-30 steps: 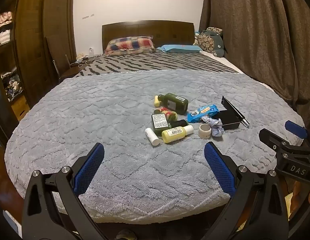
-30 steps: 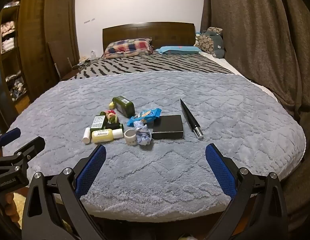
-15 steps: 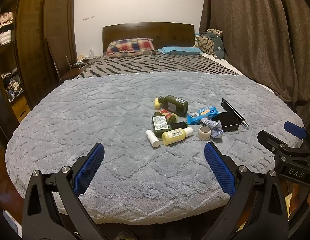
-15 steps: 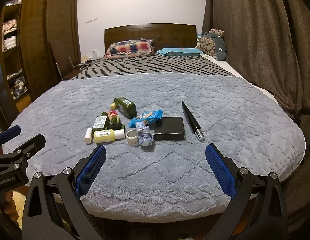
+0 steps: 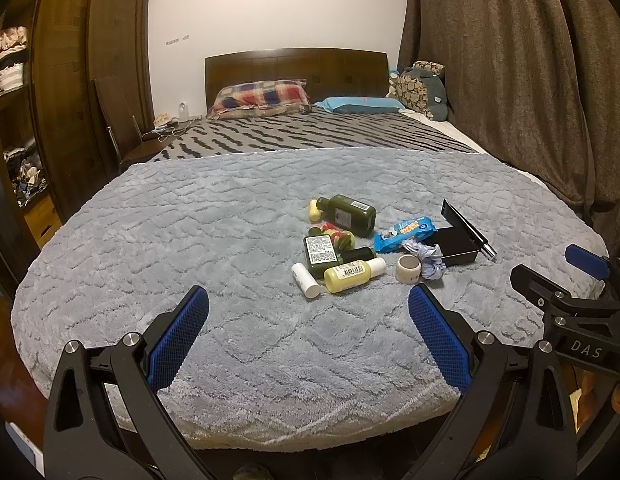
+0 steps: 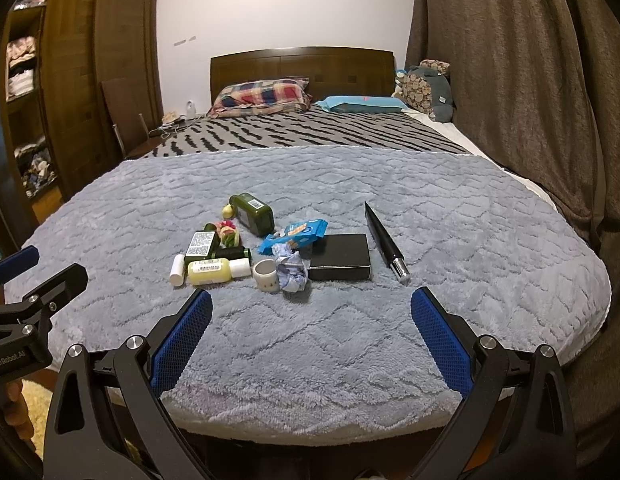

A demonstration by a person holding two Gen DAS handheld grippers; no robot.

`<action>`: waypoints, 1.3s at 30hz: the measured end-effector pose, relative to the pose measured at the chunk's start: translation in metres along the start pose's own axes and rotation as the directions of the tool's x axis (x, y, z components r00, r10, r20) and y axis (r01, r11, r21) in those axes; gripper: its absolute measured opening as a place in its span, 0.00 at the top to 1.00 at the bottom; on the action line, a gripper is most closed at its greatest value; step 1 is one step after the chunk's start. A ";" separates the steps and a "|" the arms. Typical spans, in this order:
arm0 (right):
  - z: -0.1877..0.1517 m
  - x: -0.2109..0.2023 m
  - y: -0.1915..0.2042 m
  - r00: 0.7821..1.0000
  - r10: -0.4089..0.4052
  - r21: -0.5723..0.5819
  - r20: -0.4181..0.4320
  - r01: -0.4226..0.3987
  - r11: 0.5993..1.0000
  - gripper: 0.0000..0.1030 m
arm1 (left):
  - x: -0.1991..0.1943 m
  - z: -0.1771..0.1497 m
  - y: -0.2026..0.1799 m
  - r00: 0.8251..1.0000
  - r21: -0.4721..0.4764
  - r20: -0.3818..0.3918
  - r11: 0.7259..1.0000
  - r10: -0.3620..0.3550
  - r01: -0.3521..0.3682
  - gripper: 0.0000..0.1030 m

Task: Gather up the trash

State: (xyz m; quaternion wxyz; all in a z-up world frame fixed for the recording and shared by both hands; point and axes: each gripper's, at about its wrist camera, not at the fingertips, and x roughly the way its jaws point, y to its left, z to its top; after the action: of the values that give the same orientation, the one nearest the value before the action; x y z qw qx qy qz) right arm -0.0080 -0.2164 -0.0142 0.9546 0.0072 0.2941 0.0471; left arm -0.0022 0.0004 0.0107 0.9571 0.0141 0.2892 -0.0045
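Note:
A cluster of items lies on the grey fleece blanket [image 5: 190, 240] near the bed's foot: a crumpled tissue [image 6: 292, 270], a blue snack wrapper [image 6: 296, 234], a tape roll [image 6: 266, 274], a yellow bottle [image 6: 210, 272], dark green bottles [image 6: 252, 214], a small white tube [image 6: 176, 274] and a colourful wrapper [image 6: 228, 232]. The same tissue [image 5: 429, 258] and snack wrapper [image 5: 405, 234] show right of centre in the left wrist view. My left gripper [image 5: 308, 340] and my right gripper [image 6: 310, 340] both hang open and empty over the blanket's near edge, short of the pile.
An open black box [image 6: 341, 258] with its lid [image 6: 383, 240] propped beside it lies right of the pile. Pillows [image 6: 262, 96] and a headboard are at the far end. A wardrobe [image 5: 70, 80] and a chair stand left, brown curtains [image 6: 509, 80] right.
Both grippers have risen and drawn slightly nearer the pile; their jaws stay open. Nothing on the blanket has moved.

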 end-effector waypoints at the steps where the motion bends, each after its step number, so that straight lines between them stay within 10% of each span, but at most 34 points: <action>1: 0.000 0.000 0.000 1.000 0.001 0.000 0.000 -0.001 1.000 0.03 | 0.000 0.000 0.000 1.000 0.000 0.000 1.000 0.000 0.000 0.08; 39: 0.003 -0.001 -0.001 1.000 -0.006 -0.001 0.001 0.006 1.000 0.03 | 0.001 0.001 0.005 1.000 -0.005 0.003 1.000 0.007 -0.007 0.08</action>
State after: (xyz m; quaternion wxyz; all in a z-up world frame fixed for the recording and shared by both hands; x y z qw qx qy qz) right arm -0.0072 -0.2172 -0.0110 0.9548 0.0060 0.2937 0.0445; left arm -0.0004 0.0049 0.0113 0.9577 0.0127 0.2876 -0.0005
